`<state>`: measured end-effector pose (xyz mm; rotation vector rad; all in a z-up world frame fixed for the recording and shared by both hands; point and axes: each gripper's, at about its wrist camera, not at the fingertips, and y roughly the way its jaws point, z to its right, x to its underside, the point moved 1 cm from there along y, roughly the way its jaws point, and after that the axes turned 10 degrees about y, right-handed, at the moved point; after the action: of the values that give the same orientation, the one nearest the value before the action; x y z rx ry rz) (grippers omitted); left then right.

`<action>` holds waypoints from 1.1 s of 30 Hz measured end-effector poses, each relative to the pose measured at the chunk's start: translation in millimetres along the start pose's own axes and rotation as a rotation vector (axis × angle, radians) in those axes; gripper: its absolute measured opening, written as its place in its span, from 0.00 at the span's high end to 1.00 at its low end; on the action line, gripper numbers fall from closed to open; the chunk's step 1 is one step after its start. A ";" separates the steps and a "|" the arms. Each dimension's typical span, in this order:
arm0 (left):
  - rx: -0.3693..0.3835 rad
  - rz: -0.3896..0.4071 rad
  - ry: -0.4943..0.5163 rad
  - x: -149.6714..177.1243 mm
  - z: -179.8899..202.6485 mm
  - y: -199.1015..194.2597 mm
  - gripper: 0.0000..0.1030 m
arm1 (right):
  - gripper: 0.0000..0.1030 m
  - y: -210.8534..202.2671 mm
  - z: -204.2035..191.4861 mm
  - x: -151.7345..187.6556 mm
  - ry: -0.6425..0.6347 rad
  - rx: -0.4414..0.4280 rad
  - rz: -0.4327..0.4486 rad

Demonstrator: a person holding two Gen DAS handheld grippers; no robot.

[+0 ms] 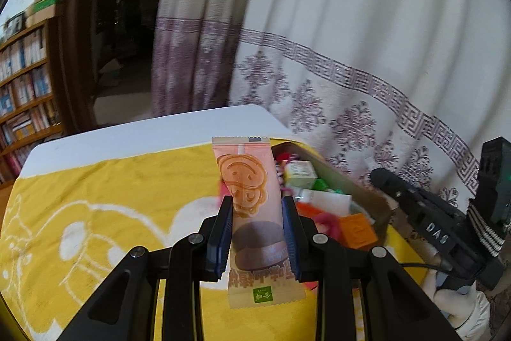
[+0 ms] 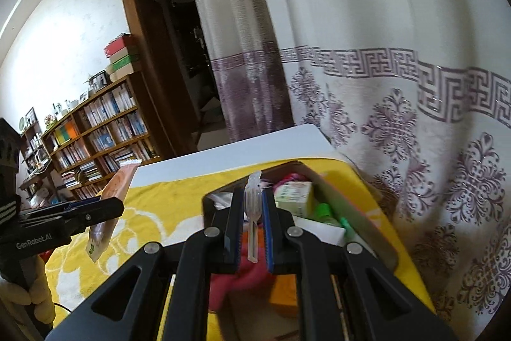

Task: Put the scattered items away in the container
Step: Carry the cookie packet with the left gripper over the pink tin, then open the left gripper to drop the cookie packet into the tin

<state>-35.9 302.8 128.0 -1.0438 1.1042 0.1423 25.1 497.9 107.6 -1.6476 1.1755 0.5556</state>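
My left gripper (image 1: pixel 257 206) is shut on a pink snack packet (image 1: pixel 252 200) printed with a smiling biscuit, held upright above the yellow towel (image 1: pixel 111 197). The same packet (image 2: pixel 111 203) and left gripper (image 2: pixel 105 208) show at the left of the right wrist view. My right gripper (image 2: pixel 252 203) is shut on a thin clear plastic-wrapped item (image 2: pixel 253 213), hanging over the brown container (image 2: pixel 361 213). The container (image 1: pixel 361 190) holds several small items: a pale green box (image 2: pixel 293 195), a white piece, green and orange bits, and something pink. In the left wrist view the right gripper (image 1: pixel 383 181) sits beside the container's right wall.
A white table (image 1: pixel 159 130) carries the yellow towel with its white cartoon print. A patterned curtain (image 2: pixel 399 101) hangs close behind and to the right. A bookshelf (image 2: pixel 102 130) and a dark doorway (image 2: pixel 179 53) lie at the left. A gloved hand (image 2: pixel 28 296) holds the left gripper.
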 end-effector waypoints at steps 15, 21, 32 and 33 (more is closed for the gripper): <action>0.079 -0.042 0.055 -19.3 37.8 52.5 0.70 | 0.89 17.1 22.8 -2.6 0.035 0.014 -0.019; 0.086 -0.056 0.067 -21.9 44.7 67.2 0.70 | 0.89 23.5 30.4 -1.8 0.053 0.023 -0.033; -0.042 -0.007 0.116 -19.3 54.2 70.1 0.21 | 0.45 29.8 50.7 -1.0 0.135 0.035 -0.044; -0.044 -0.003 0.122 -19.6 53.8 68.5 0.21 | 0.45 30.2 49.8 -0.8 0.129 0.034 -0.044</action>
<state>-48.7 387.8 103.8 -1.1050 1.2140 0.1026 6.5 542.2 74.7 -1.6962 1.2316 0.4040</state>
